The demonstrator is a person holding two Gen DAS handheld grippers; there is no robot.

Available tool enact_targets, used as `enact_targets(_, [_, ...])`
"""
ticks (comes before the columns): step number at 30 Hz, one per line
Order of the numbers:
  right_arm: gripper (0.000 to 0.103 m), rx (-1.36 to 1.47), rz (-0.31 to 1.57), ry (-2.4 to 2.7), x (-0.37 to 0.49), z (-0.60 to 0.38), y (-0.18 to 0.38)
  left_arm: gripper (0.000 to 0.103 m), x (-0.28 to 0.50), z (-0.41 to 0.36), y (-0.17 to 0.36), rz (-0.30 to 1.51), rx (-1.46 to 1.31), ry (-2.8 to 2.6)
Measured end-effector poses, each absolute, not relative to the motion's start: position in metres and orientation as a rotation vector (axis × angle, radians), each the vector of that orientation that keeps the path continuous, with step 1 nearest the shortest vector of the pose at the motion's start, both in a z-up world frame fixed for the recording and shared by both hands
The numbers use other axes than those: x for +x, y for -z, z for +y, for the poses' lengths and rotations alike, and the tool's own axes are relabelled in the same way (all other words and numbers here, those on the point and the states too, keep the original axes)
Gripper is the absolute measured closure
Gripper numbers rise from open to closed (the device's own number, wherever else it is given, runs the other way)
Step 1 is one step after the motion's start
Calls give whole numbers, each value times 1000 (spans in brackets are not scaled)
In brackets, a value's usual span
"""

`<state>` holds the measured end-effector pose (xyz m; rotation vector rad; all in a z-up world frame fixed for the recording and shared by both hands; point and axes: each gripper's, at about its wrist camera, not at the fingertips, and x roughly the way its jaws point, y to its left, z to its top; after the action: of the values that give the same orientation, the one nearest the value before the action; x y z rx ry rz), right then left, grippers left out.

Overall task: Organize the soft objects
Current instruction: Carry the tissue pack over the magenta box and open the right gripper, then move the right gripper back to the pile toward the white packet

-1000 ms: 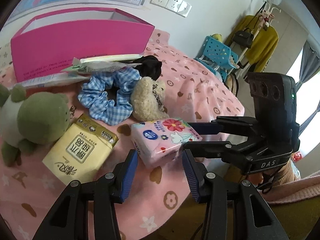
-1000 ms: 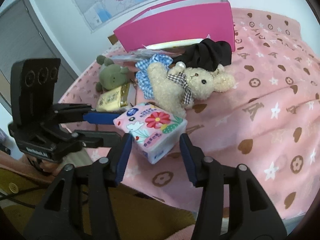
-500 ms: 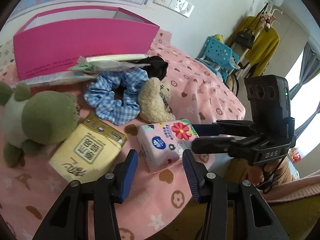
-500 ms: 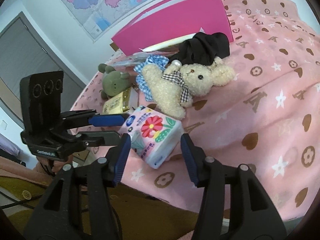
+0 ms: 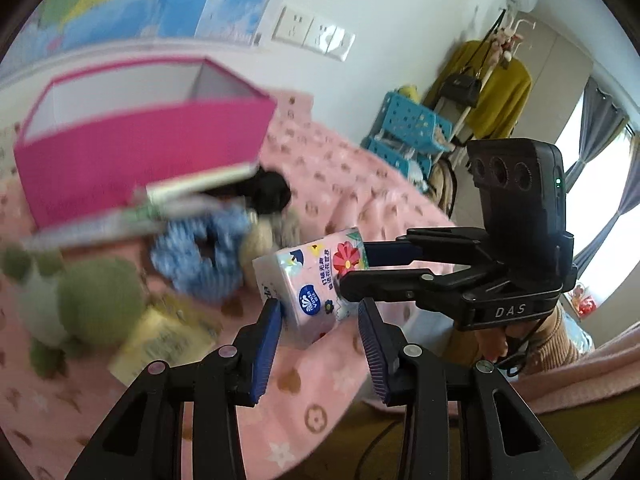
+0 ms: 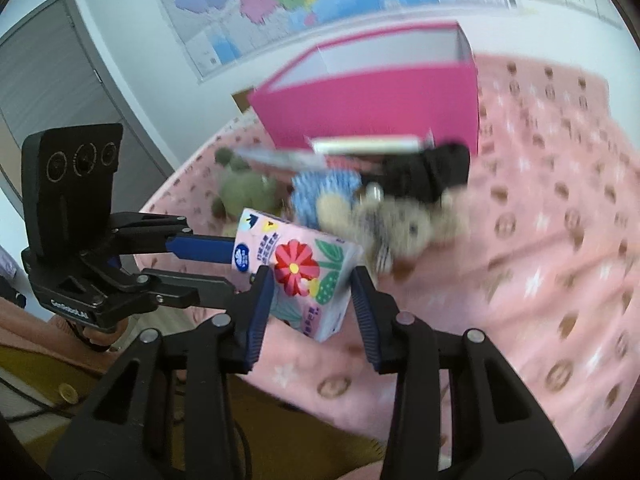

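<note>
Both grippers—left gripper (image 5: 320,320), right gripper (image 6: 310,300)—are closing on the floral tissue pack (image 6: 304,276); nothing is sitting in the pink box (image 6: 368,92) yet—toys are waiting beside it.

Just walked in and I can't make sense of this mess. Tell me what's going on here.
A person is tidying soft things on a pink bedspread, with a two-finger gripper in each hand. Both the left gripper and the right gripper are closing on one flowered tissue pack, which hangs clear of the bedspread. Behind it lie a cream teddy, a blue scrunchie, a green plush and an open pink box.
</note>
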<state>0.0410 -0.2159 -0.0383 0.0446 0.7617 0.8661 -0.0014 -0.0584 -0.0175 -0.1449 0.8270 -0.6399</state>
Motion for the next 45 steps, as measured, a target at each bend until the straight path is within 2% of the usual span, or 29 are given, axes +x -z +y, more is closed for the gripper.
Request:
enact_targets(7, [60,-2,623,-858,92,-202,-17,64,41,-47,-39,713,-116,599])
enact_targets(13, [60,19,600,-853,157,-192,-46,64,98,-36,-68,677,-116,536])
enact_targets(21, [60,50,702,-811,229,-176,-35,64,178,-19,-51,771,-220,500])
enact_targets(31, [59,33,841,-735,262,-166,0,64,222,-19,-17,896,-247,469])
enact_targets(34, [59,9,824,-670,260,-167,0,62,226,-15,-11,914,-249,411])
enact_targets(37, [58,4,769,-673,242,-173,-6,60,212,-1,-17,854,-241,365])
enact_targets(41, [53,14,678,-835,189,-184,-13,50,171,27,-31,737,-210,311])
enact_targets(45, [50,-101,662,-943,143,-173,-3,47,134,54,-30,697,-214,301])
